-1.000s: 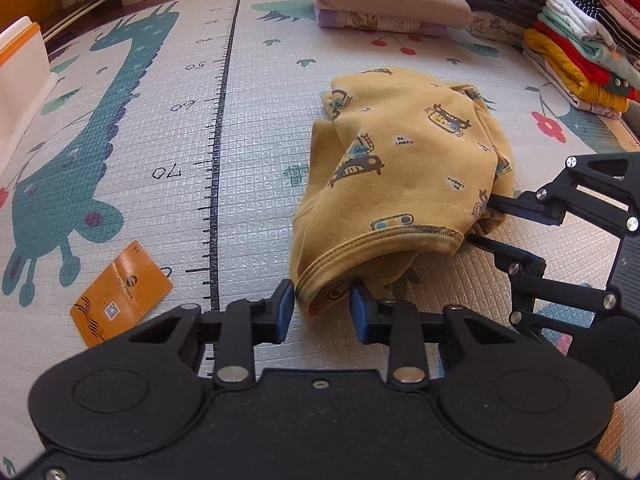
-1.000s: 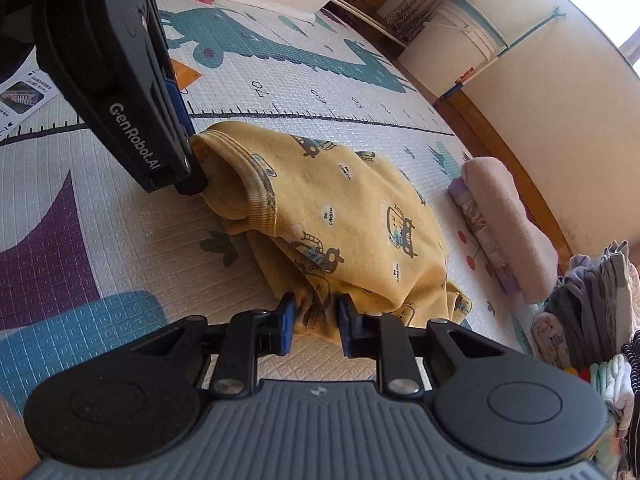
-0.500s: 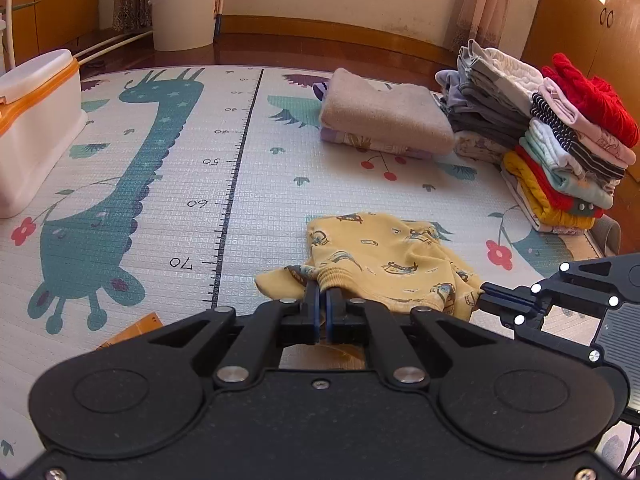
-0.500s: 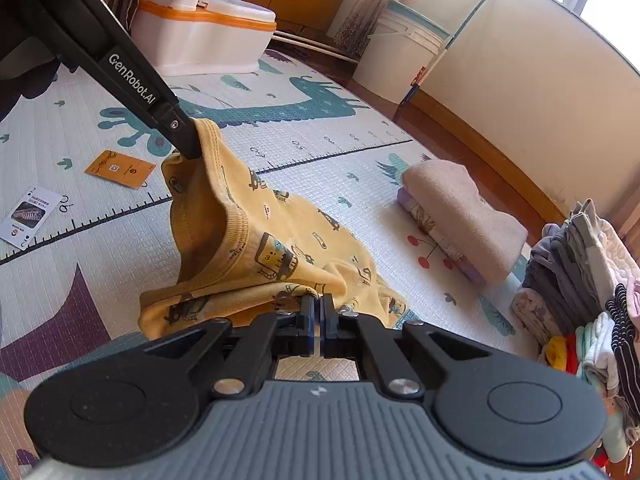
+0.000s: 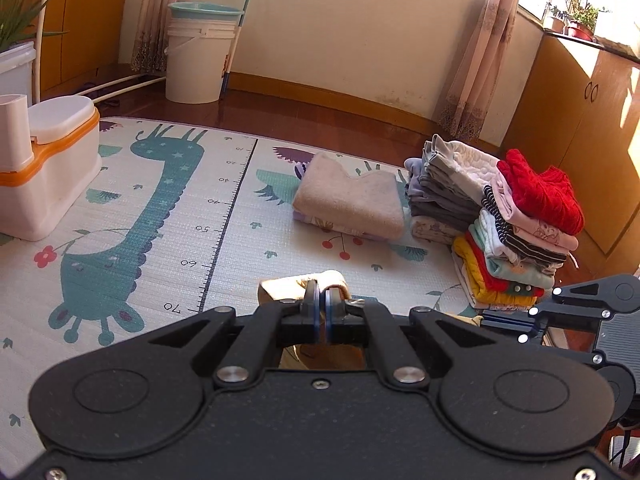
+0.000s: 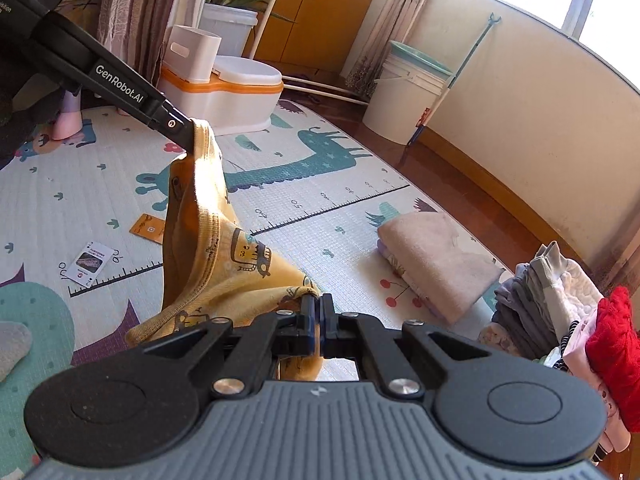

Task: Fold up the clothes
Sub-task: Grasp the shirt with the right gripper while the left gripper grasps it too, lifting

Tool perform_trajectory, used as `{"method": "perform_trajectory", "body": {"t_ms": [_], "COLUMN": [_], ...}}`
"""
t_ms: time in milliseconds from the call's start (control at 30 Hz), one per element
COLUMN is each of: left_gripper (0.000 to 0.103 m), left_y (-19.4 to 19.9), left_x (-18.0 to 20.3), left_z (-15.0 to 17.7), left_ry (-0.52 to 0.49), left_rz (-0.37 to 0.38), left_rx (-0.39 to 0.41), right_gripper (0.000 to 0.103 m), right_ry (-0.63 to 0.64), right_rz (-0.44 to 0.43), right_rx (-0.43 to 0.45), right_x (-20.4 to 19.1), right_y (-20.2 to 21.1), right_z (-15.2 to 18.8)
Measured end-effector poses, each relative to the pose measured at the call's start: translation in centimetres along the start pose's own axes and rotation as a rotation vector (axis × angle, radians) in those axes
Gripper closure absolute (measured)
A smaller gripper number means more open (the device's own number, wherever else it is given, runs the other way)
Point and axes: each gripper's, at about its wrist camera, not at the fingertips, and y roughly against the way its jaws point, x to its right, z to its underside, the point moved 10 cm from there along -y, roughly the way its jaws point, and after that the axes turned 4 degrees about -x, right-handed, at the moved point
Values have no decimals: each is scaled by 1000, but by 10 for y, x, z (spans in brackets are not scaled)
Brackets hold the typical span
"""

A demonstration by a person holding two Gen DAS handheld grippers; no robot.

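White bucket (image 5: 199, 54) at far wall carries a teal basin (image 5: 205, 9) in its mouth; contents not visible. Left gripper (image 5: 321, 314) jaws pinched tight on the yellow garment (image 6: 216, 248); right gripper (image 6: 316, 320) likewise clamped on its other edge. Garment hangs between them above the play mat (image 5: 248, 248). From the left wrist view most of it is hidden behind the gripper body. Folded stack (image 5: 520, 224) sits at right.
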Motion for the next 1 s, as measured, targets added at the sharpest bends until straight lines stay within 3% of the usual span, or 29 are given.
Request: {"method": "perform_trajectory", "body": {"t_ms": [100,233,333,433,567,733,867,967,1000], "left_gripper": [103,103,103,103,103,103,103,102,97], "left_y": [33,84,110,117,88,16,-36,-68,-79], "left_x": [16,37,42,43,45,33,5,-6,-12], "left_z": [-6,4,17,31,47,74,80,72,67], "left_ry": [12,20,38,56,24,28,105,148,189], "left_rz": [11,29,22,-8,-69,-107,-119,-60,-40], "left_rx": [17,4,-33,-115,-216,-326,-374,-347,-333], "right_gripper": [100,100,100,100,100,99,99,99,99], "right_ry": [47,218,248,188,87,57,-83,-244,-292], "right_rz": [-86,-167,-208,-272,-354,-313,-261,-195,-180], "right_rx": [-6,-26,-30,-48,-88,-267,-346,-391,-402], "right_x": [-6,-23,-28,-34,-43,-45,-29,-4,6], "right_y": [31,79,106,110,101,13,-50,-88,-95], "right_z": [-5,3,7,7,6,33,51,64,68]}}
